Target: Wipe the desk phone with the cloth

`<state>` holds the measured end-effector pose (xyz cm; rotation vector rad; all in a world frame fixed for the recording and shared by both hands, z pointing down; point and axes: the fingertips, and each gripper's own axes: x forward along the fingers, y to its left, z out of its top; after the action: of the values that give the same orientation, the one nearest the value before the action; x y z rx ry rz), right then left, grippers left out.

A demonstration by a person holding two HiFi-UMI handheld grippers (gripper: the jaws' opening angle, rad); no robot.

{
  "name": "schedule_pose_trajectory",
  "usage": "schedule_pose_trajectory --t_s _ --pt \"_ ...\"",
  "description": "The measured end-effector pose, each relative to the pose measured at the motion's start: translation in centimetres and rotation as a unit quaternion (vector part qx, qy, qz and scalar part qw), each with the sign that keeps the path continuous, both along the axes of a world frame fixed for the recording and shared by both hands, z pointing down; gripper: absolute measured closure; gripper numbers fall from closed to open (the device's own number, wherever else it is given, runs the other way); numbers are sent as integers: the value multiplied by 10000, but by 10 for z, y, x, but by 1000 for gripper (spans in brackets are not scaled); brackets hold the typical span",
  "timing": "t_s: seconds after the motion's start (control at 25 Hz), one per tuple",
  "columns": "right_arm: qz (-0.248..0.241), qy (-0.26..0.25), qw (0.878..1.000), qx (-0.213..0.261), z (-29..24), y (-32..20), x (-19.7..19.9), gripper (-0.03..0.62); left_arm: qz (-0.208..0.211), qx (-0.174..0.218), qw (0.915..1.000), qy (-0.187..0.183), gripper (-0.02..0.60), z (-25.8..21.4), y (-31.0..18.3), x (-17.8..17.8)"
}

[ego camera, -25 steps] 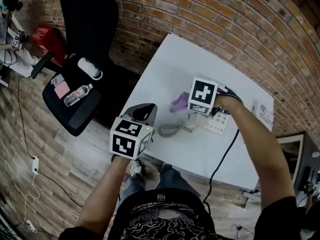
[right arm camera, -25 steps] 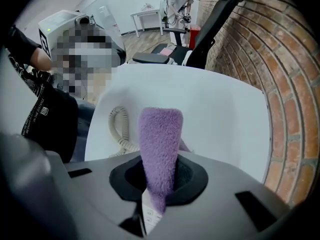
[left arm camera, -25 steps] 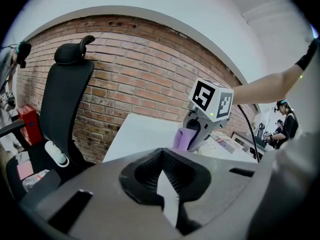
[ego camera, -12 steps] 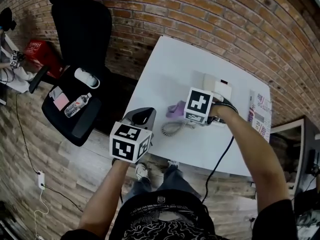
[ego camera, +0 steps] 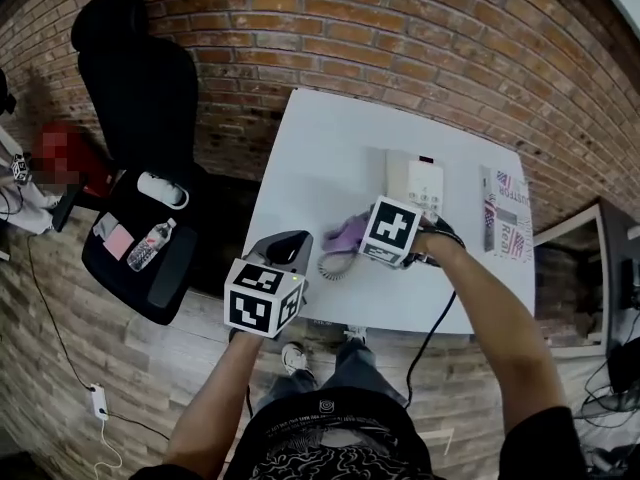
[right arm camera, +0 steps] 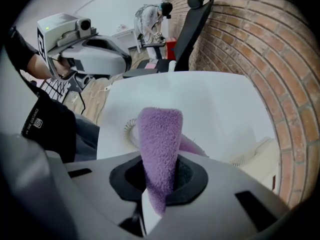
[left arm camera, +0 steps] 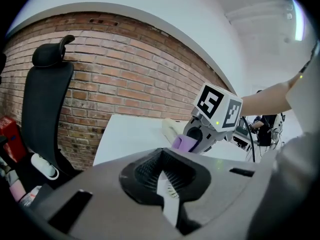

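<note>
The cream desk phone [ego camera: 415, 183] lies on the white table [ego camera: 330, 138]; its coiled cord [ego camera: 333, 264] trails to the front edge. My right gripper [ego camera: 362, 236] is shut on the purple cloth [ego camera: 346, 234] just left of and nearer than the phone. In the right gripper view the cloth [right arm camera: 159, 144] sticks up out of the jaws, with the phone's edge [right arm camera: 257, 156] at the lower right. My left gripper [ego camera: 283, 250] hovers at the table's front left corner. In its own view the left gripper [left arm camera: 167, 184] is shut with nothing held, looking at the right gripper [left arm camera: 200, 136].
A black office chair [ego camera: 140, 98] stands left of the table, with a water bottle [ego camera: 150, 244] and small items on its seat. A printed leaflet [ego camera: 505, 213] lies right of the phone. The brick wall [ego camera: 450, 58] runs behind the table. A black cable [ego camera: 432, 333] hangs off the front edge.
My right gripper with the cloth has come off the phone toward the front left, so the phone now shows whole. The left gripper has stayed by the front corner.
</note>
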<state>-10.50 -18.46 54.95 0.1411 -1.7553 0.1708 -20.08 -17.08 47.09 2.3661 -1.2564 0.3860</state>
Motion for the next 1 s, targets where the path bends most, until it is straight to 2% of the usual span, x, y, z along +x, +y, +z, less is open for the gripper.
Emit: schedule_pose_trajectory --t_s 0.2,0.4,0.6,0.8,1.0 --pt "902 -883 9909 477 -34 -9 -1 549 194 73 9998 46 577 -10 -10 8" --pt "1765 -1627 9669 864 -74 -8 16 549 467 127 9988 107 577 -23 -20 30" --pt "2584 -2229 9322 1203 -106 0 55 549 705 196 9972 165 577 -39 -25 65" --pt "3210 -2700 8926 1655 -136 7 109 549 799 345 9961 152 577 -59 -32 102" --pt "3670 -3117 8497 2147 -168 9 169 549 647 460 9968 -17 577 -73 -36 129"
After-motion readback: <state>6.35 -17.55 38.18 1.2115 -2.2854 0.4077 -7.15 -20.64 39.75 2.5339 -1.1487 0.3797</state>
